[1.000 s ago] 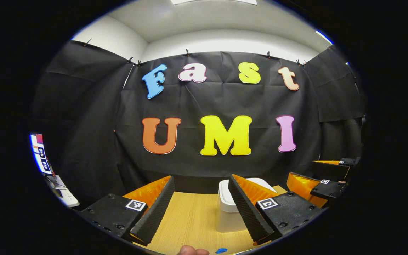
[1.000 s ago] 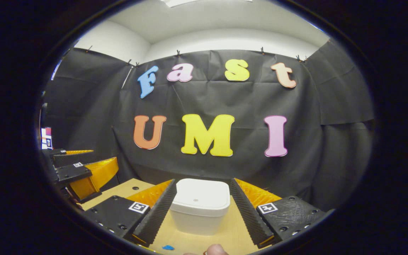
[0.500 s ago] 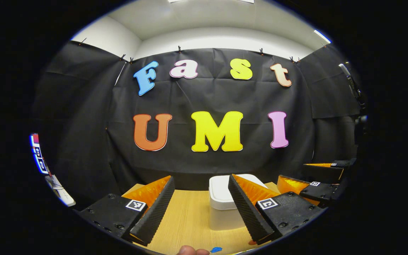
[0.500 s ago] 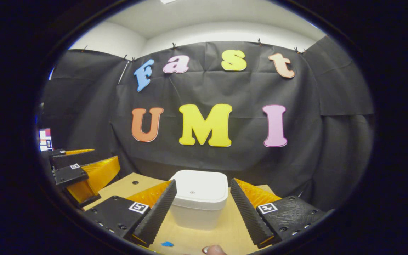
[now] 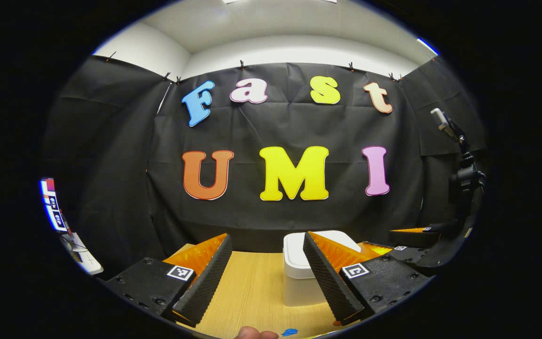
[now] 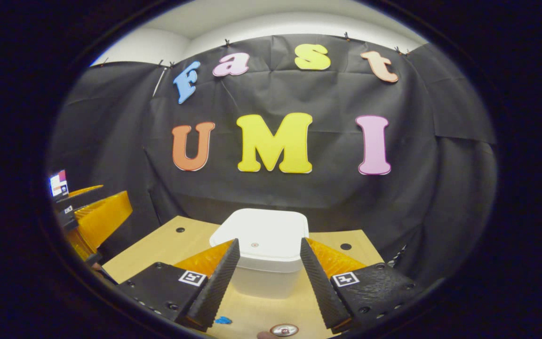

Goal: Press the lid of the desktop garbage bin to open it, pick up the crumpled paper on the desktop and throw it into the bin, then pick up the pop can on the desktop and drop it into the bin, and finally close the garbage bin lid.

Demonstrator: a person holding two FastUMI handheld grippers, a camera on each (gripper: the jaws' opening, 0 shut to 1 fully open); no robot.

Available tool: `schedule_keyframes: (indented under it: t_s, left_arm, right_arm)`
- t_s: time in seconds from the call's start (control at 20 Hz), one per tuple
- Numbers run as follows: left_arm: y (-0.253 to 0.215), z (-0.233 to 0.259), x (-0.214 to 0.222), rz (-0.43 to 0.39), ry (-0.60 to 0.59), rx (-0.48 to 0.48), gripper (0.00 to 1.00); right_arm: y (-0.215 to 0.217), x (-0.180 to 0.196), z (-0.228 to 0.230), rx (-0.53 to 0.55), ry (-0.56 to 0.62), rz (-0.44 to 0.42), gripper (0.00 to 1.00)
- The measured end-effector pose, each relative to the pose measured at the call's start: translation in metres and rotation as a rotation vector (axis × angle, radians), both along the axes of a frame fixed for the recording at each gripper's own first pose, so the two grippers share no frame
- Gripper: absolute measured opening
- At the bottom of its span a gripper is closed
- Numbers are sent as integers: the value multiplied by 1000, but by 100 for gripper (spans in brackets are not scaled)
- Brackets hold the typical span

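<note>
White bin (image 6: 265,263): square with rounded corners, upright on the wooden surface (image 6: 167,242), toward its far edge by the black cloth wall. Lid (image 6: 261,233) shut, flat on top, small round mark near its middle. Body below the lid looks slightly translucent. In the left gripper view the bin (image 5: 299,278) sits right of centre, partly hidden. A can top (image 6: 284,329) shows at the near edge in the right gripper view: round, silver, mostly cut off.
</note>
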State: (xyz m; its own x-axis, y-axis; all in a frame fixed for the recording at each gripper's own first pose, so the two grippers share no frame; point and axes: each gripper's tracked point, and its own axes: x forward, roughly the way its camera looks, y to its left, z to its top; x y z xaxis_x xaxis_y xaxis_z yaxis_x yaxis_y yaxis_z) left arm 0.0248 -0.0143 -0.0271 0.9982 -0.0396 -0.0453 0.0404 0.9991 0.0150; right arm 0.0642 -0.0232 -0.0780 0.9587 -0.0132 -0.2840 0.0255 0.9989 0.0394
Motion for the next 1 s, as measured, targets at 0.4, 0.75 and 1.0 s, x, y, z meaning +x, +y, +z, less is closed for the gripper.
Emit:
schedule_keyframes:
  t_s: [0.4, 0.75, 1.0]
  left_arm:
    - [6, -5, 3, 32, 16, 11, 98]
    - [5, -14, 6, 42, 35, 27, 98]
    - [3, -20, 10, 42, 55, 35, 98]
  right_arm:
    - [-8, 55, -31, -4, 81, -23, 39]
    - [-7, 84, -55, 12, 134, 7, 2]
    - [-4, 92, -78, 4, 172, 27, 3]
